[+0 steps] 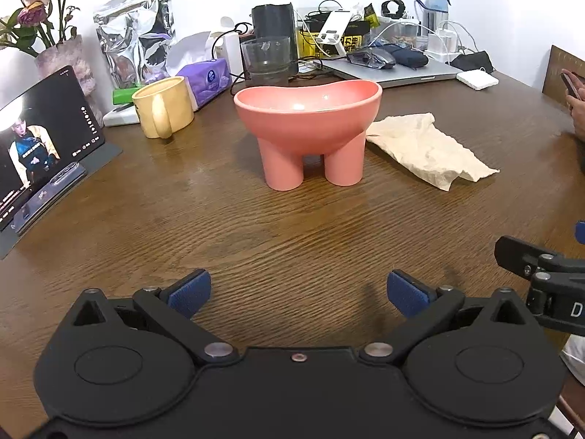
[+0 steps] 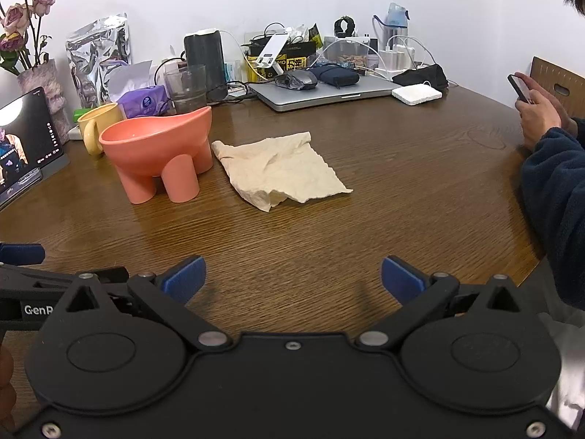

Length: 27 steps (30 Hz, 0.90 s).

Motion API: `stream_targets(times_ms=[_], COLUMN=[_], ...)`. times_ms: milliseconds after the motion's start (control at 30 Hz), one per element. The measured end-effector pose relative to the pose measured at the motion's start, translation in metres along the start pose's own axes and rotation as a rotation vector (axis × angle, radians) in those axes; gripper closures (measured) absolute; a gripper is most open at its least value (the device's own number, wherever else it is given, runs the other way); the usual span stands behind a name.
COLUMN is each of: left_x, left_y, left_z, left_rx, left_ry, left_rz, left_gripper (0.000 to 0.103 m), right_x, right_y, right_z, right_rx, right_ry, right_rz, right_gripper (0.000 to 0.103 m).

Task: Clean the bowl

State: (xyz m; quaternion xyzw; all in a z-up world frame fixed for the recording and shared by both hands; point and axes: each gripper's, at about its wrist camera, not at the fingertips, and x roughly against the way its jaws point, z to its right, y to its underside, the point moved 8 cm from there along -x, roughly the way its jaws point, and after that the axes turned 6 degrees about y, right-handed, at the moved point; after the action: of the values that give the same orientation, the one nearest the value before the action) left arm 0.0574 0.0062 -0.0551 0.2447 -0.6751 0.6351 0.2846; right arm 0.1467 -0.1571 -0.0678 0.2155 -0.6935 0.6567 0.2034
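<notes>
The pink bowl [image 1: 307, 109] stands upright on its stubby legs near the middle of the wooden table [image 1: 292, 237], its inside facing up. Just beside it, on its right as I see it, lies a crumpled beige paper towel [image 2: 278, 168], flat on the table and close to the bowl's legs; I cannot tell whether they touch. On the bowl's other side sits a yellow mug [image 1: 164, 108], handle toward me, and behind the bowl stands a clear glass [image 1: 265, 60] in front of a dark cylinder [image 1: 274, 22]. Farther back are a purple tissue pack [image 1: 206, 80], a silver foil bag [image 1: 135, 36] and a closed laptop [image 2: 321, 93] cluttered with cables. A tablet [image 1: 40, 139] leans at the left edge, flowers in a vase [image 1: 65, 58] behind it.

My left claw [image 1: 298, 291] hangs over bare table well short of the bowl, released, nothing between its blue pads. My right claw [image 2: 290, 278] is likewise spread wide and empty, hovering near the towel's side. Across the table, a person's hands [image 2: 537, 109] hold a phone.
</notes>
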Motion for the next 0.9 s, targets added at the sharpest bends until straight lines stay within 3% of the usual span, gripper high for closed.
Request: stream_targets(times_ms=[900], left_x=[0.000], left_y=[0.000], left_z=[-0.001], left_rx=[0.005], left_ry=[0.002], left_rz=[0.007], left_gripper=[0.000], right_x=[0.010], right_y=[-0.007], right_z=[0.001], right_rx=[0.006], right_ry=[0.003], right_rz=[0.004], right_gripper=[0.000])
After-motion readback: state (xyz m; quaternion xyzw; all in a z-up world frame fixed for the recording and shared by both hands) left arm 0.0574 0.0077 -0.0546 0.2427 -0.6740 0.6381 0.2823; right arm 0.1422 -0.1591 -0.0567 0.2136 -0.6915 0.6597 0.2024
